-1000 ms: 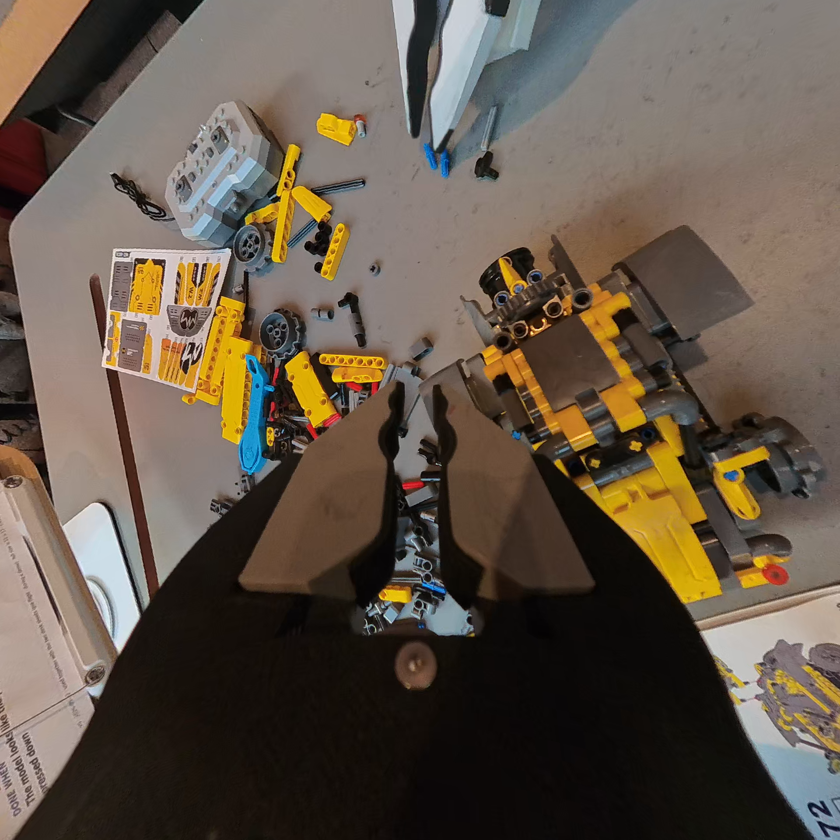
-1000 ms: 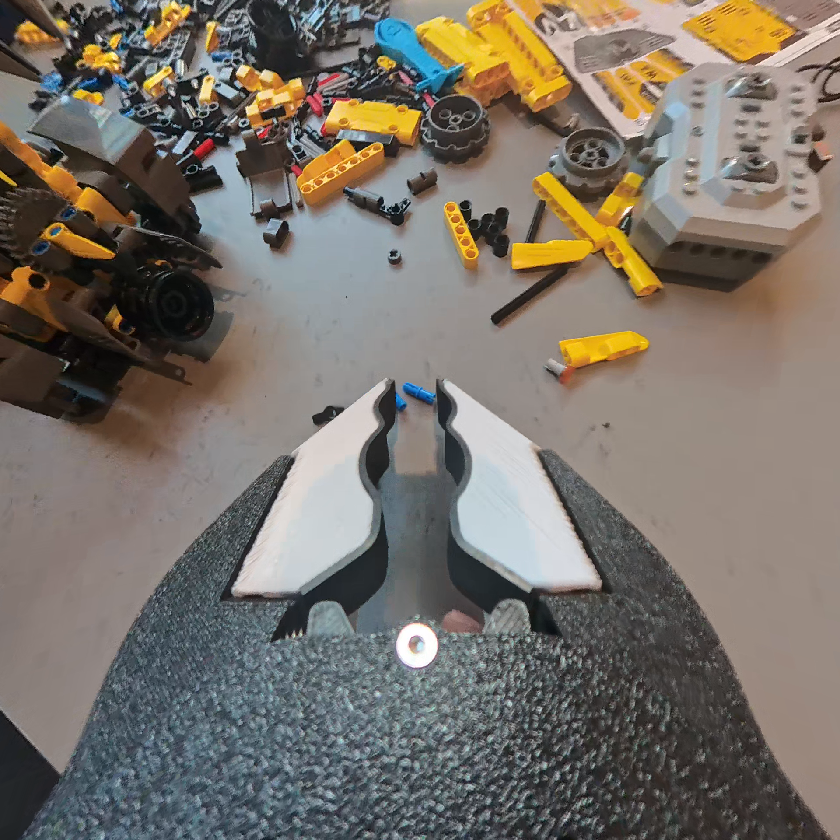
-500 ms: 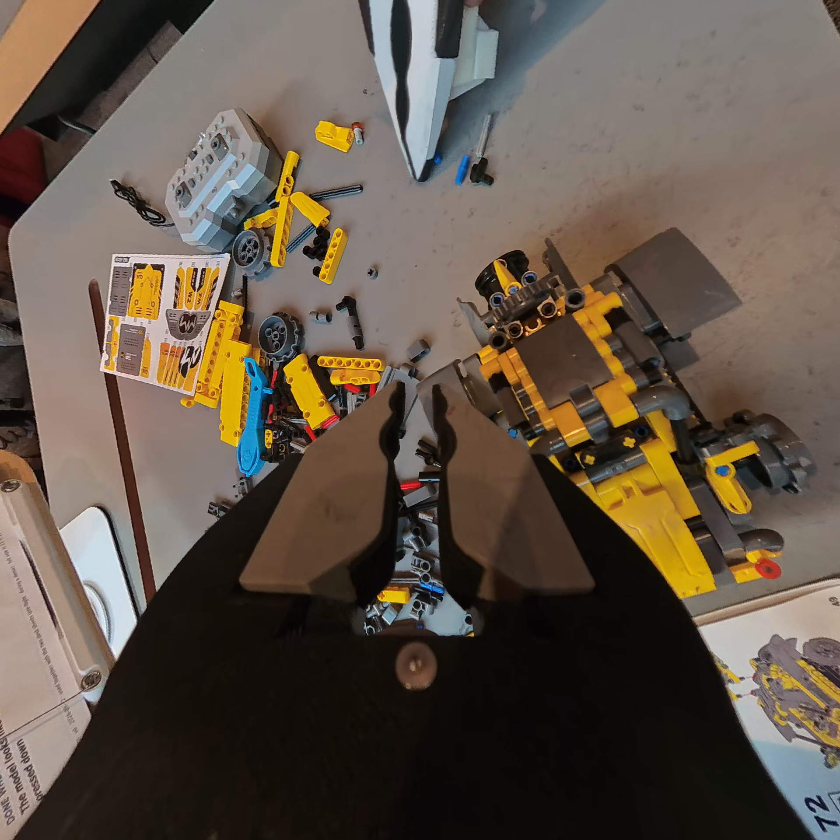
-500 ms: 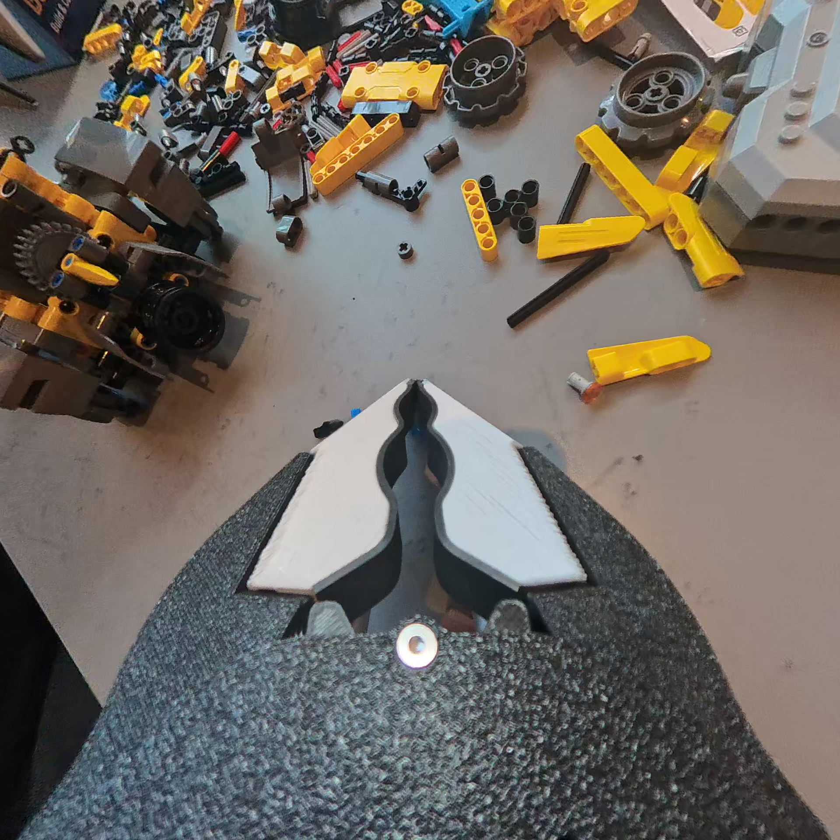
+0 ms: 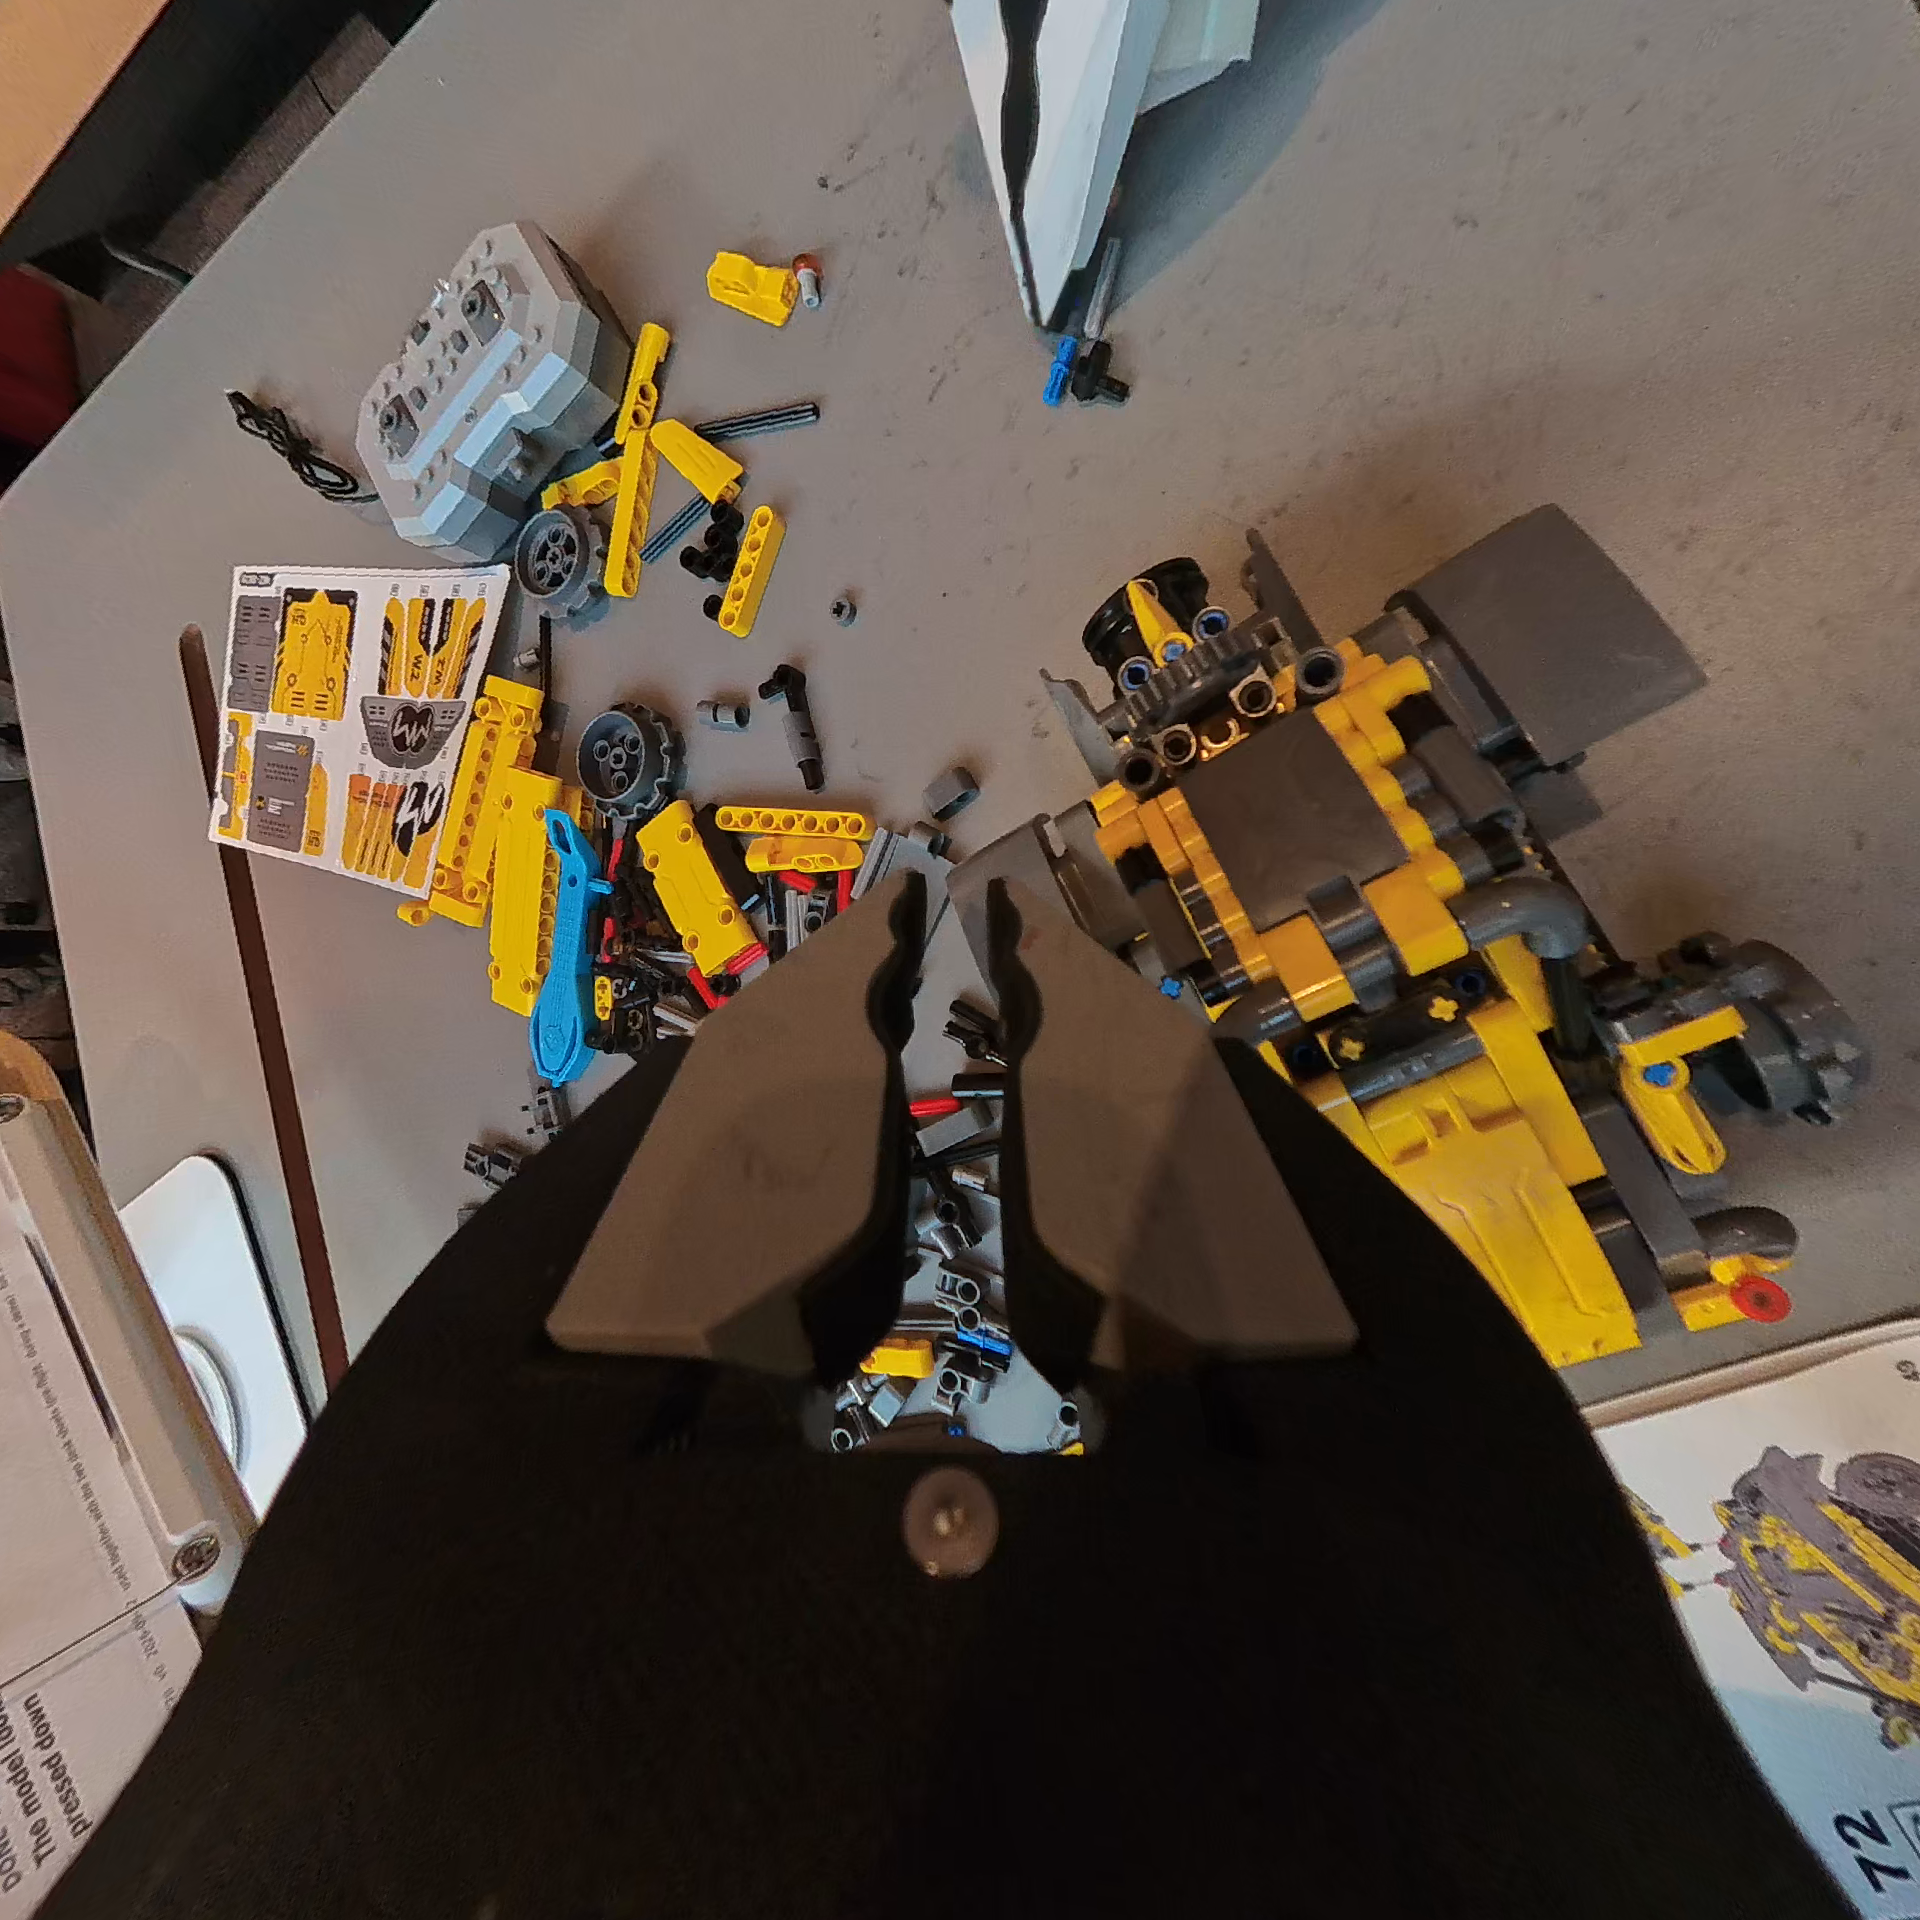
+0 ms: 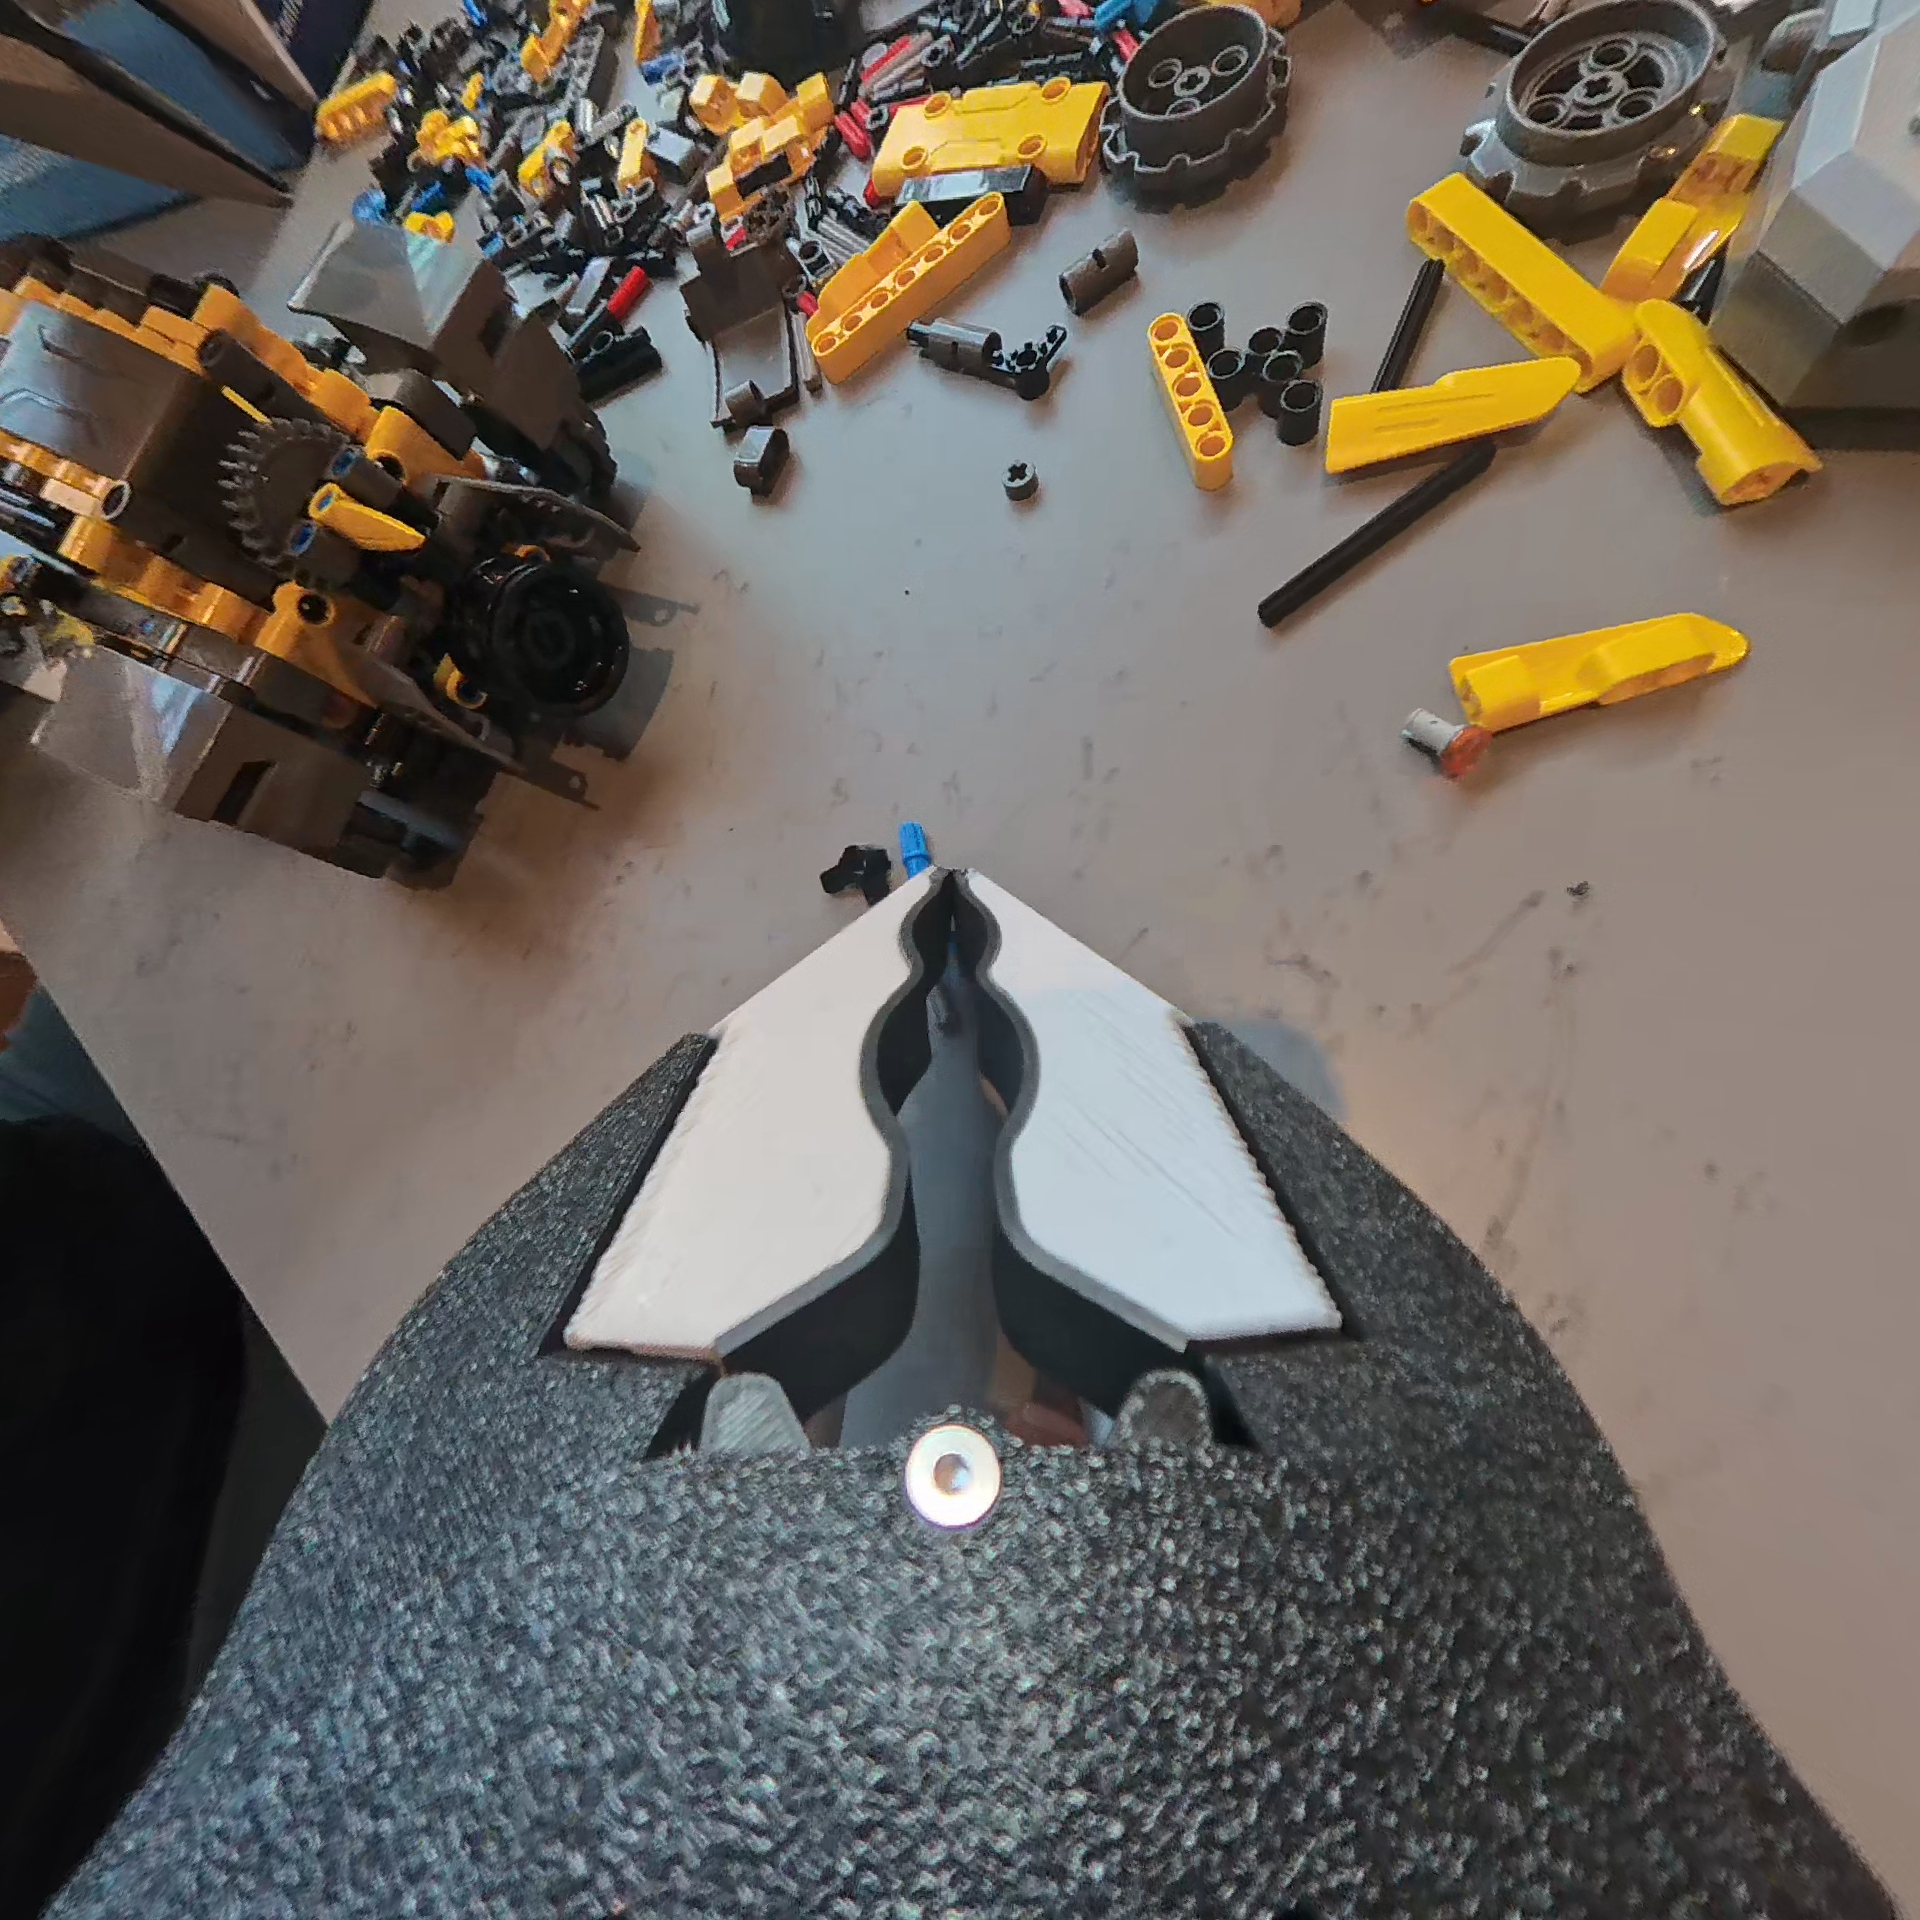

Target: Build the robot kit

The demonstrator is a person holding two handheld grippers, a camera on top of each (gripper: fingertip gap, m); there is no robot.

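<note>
The right gripper (image 6: 951,875) stood tip-down on the grey bench (image 6: 1091,675), its jaws closed together at the tips, a blue pin (image 6: 911,840) and a black connector (image 6: 854,869) just beside them; whether they pinched anything I cannot tell. The left gripper (image 5: 951,896) hung above the loose-parts pile (image 5: 665,914), jaws slightly apart and empty, near the yellow-and-grey model (image 5: 1382,935).

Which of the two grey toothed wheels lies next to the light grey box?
The wheel right against the box; the other wheel lies apart, beside the blue tool.
</note>
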